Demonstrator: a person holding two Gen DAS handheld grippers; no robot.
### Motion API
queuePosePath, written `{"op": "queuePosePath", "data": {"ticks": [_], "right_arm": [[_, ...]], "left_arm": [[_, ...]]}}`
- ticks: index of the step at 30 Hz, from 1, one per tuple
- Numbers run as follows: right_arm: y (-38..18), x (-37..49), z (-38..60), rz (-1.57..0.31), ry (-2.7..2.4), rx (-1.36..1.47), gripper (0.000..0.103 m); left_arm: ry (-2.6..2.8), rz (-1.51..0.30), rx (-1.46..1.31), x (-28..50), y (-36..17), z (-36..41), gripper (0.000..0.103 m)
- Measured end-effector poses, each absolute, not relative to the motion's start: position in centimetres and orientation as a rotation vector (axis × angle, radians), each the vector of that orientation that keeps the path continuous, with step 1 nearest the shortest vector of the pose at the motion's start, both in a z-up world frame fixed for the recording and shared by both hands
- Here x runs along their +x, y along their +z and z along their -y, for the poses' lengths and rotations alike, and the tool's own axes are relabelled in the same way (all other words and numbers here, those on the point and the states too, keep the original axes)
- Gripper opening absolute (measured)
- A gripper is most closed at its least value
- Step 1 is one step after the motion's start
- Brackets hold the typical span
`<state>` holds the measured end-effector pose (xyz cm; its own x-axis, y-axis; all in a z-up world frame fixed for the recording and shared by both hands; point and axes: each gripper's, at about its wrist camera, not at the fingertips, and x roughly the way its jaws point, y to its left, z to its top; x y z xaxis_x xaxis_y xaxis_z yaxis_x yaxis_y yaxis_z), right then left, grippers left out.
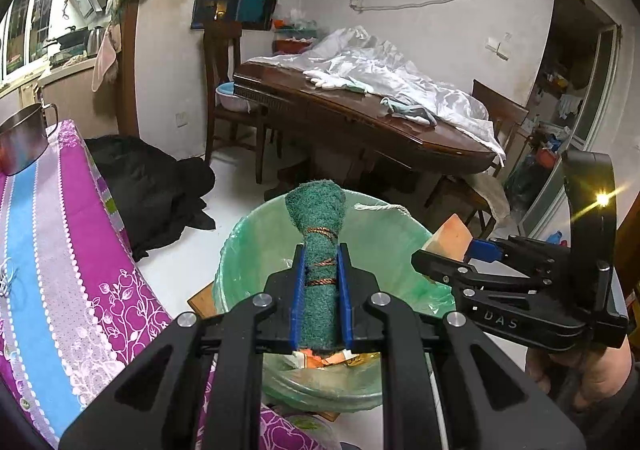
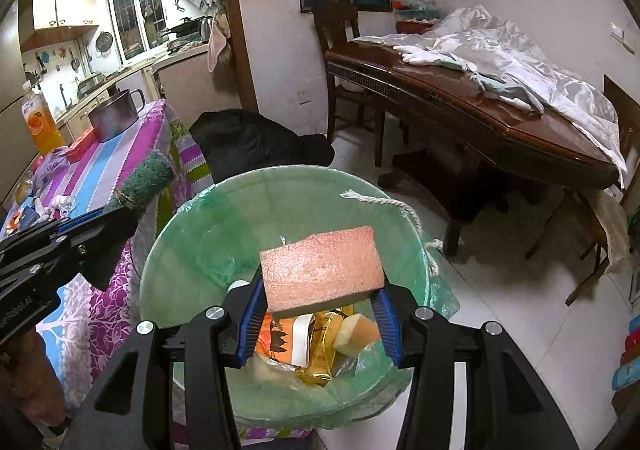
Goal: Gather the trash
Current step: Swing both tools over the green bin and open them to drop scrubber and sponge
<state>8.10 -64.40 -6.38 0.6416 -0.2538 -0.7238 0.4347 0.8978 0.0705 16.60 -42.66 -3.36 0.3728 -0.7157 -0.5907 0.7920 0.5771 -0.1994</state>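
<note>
Beside a cloth-covered table, the left gripper clamps a rolled green scourer and the right gripper grips a pink sponge over the lined bin; either could snag the loose liner when let go.

White tiled floor, green-lined trash bin, black cloth heap
</note>
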Motion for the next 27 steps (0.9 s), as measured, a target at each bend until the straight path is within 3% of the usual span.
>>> {"op": "queuePosePath", "data": {"ticks": [16,17,19,21,27], "right_arm": [[-6.83,8.32,64.18,-0.771,-0.396,0.254,0.051],[-6.89,8.37,64.26,-0.77,-0.395,0.256,0.052],[-6.86,8.3,64.27,-0.761,-0.396,0.259,0.061],[-6.85,8.17,64.23,-0.754,-0.399,0.266,0.064],[-6.83,7.74,64.04,-0.746,-0.404,0.269,0.065]], "left_arm": [[-0.964,-0.708,0.146,16.89,-3.53,43.19,0.015],[-0.963,-0.712,0.148,16.94,-3.55,43.28,0.018],[-0.951,-0.712,0.149,17.05,-3.56,43.32,0.038],[-0.943,-0.707,0.145,17.13,-3.54,43.12,0.047],[-0.926,-0.714,0.136,17.57,-3.66,42.68,0.048]]}}
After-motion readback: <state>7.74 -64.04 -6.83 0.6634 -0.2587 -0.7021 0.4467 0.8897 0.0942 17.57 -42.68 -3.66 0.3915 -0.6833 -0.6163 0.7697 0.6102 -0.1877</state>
